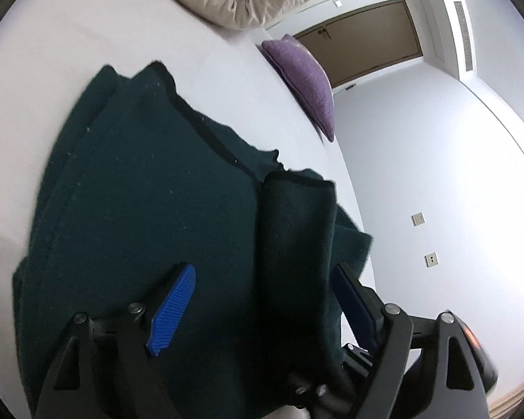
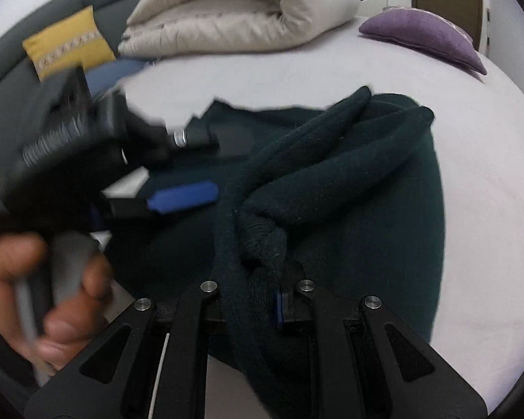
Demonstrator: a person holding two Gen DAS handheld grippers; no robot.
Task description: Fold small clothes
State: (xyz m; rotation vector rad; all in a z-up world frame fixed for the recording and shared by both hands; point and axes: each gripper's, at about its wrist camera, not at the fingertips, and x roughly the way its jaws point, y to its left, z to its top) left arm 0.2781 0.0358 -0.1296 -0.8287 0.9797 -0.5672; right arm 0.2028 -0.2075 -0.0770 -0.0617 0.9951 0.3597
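A dark green knitted garment (image 1: 139,192) lies spread on the white bed sheet (image 1: 70,52). My left gripper (image 1: 263,269) stands wide open above its near edge. A folded strip of the garment (image 1: 297,244) runs between the blue pads (image 1: 173,309) without being pressed. In the right wrist view, my right gripper (image 2: 255,286) is shut on a bunched edge of the same garment (image 2: 332,181), which rises in folds from the jaws. At the left of that view the left gripper is blurred, one of its blue pads (image 2: 181,197) showing, and a person's hand (image 2: 52,279) holds its handle.
A rolled beige duvet (image 2: 241,10) lies at the far side of the bed, with a purple cushion (image 2: 426,31) to its right. At the far left a yellow cushion (image 2: 66,45) leans on a grey headboard (image 2: 3,59). The bed edge, white wall and a brown door (image 1: 366,38) are to the right.
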